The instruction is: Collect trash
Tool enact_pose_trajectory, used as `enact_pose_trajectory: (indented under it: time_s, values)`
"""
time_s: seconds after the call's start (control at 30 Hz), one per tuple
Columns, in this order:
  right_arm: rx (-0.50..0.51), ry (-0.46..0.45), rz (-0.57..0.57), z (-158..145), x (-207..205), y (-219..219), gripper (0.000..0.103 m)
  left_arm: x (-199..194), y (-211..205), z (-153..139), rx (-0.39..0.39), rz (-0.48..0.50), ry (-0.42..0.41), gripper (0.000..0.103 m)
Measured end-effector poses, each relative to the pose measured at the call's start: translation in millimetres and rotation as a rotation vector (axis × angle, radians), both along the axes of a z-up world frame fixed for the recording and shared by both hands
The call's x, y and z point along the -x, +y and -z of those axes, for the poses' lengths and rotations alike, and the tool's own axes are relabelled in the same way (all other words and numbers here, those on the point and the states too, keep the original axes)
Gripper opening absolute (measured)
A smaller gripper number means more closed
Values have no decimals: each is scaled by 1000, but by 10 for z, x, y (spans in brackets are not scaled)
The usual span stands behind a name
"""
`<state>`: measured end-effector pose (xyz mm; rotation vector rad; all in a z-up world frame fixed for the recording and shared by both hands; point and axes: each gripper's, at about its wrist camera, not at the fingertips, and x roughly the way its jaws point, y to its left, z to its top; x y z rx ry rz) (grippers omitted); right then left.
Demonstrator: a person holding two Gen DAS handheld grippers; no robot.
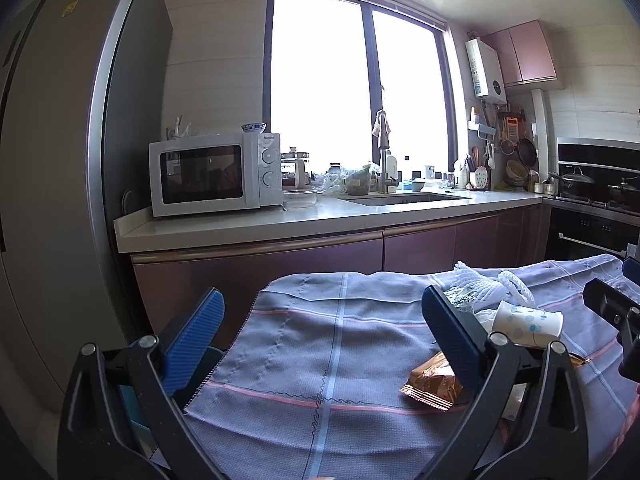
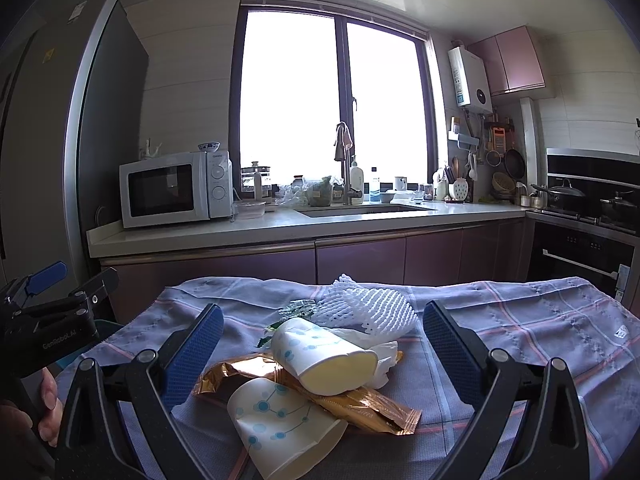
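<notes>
Trash lies heaped on a table under a blue-grey checked cloth (image 2: 520, 320). Two flattened paper cups with blue dots lie there: one (image 2: 320, 356) across the pile, one (image 2: 280, 424) nearest me. Gold wrappers (image 2: 380, 408) lie under them, white foam netting (image 2: 368, 308) behind, crumpled white paper (image 2: 384, 356) beside. My right gripper (image 2: 323, 332) is open, its blue pads on either side of the pile. My left gripper (image 1: 324, 320) is open above the cloth's left part; a gold wrapper (image 1: 432, 384), a cup (image 1: 524, 320) and the netting (image 1: 488, 284) lie by its right finger.
A counter (image 2: 280, 232) runs behind the table with a white microwave (image 2: 172, 188), a sink with a tap (image 2: 348, 176) and bottles under a bright window. A tall fridge (image 2: 60, 140) stands left, a stove with pans (image 2: 580, 200) right. A hand (image 2: 36, 412) holds the left gripper's handle.
</notes>
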<state>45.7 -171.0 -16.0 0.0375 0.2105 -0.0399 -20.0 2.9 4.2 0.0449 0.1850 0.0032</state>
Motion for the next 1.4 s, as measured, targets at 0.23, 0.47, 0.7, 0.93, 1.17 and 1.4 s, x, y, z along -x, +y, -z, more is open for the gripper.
enact_pose_trajectory:
  time_s: [0.23, 0.47, 0.7, 0.93, 1.17, 1.4]
  values:
    - [0, 0, 1, 5, -4, -3, 97, 1, 5, 2, 5, 3, 3, 97]
    - [-4, 0, 3, 16, -19, 2, 97, 13, -19, 14, 2, 9, 5, 97]
    - [-4, -1, 2, 21, -17, 2, 97, 7, -45, 35, 3, 16, 8, 97]
    - [-5, -2, 2, 22, -15, 1, 97, 11, -54, 37, 1, 15, 7, 97]
    - [-8, 1, 0, 23, -18, -2, 97, 12, -56, 38, 1, 15, 8, 97]
    - [-12, 4, -1, 23, -25, -14, 97, 6, -102, 49, -3, 21, 10, 97]
